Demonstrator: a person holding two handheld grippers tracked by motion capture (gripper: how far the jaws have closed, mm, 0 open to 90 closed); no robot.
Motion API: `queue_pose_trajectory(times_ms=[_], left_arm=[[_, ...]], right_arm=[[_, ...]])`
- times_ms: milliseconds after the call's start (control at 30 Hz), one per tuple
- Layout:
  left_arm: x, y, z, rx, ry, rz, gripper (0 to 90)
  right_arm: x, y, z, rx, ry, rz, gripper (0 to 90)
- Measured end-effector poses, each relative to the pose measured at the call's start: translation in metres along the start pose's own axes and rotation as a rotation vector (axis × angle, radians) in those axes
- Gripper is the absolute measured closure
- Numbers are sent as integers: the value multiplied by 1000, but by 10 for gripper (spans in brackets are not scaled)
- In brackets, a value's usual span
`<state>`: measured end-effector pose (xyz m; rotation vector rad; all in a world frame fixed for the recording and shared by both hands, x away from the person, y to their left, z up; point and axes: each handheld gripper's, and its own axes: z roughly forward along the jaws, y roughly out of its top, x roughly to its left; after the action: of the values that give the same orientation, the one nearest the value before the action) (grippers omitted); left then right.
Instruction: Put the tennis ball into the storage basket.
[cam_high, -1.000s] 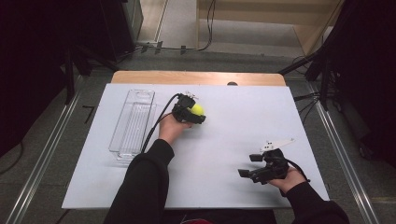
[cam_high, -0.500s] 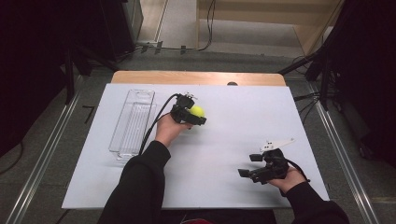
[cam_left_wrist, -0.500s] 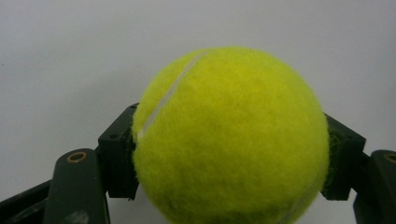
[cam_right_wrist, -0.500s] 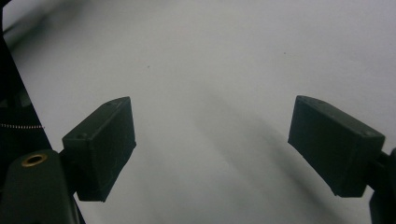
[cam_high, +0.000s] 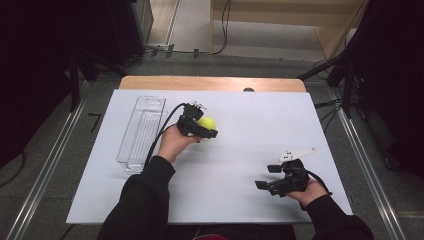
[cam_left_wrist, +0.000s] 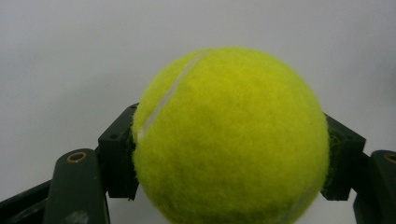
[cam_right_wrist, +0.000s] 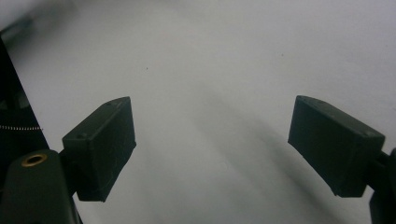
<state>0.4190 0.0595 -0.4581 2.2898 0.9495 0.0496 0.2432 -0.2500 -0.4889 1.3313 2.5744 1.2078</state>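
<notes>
— Where's the tennis ball now?

— Clamped between the jaws of the left gripper, above the white table, just right of the clear plastic tray.

— And the right gripper?

— Jaws spread wide, holding nothing, resting near the front edge.

— Advice?

— If the tray is the goal, keep the squeeze even and carry the ball low over it — release only once inside the walls.

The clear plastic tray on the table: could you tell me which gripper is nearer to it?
Left. The left gripper, shut on the tennis ball, is just right of the tray; the open right gripper sits far across the table.
</notes>
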Motion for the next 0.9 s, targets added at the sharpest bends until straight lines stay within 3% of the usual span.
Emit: queue_pose_trajectory(times_ms=[100,267,900], left_arm=[[-2,-1,-3,6,-4,-14,262],[-6,-1,-11,12,-10,-3,263],[-3,0,-31,-5,-41,-31,263]], right_arm=[[0,1,0,-1,0,-3,128],[2,1,0,-1,3,-4,128],[2,1,-1,-4,5,-6,128]])
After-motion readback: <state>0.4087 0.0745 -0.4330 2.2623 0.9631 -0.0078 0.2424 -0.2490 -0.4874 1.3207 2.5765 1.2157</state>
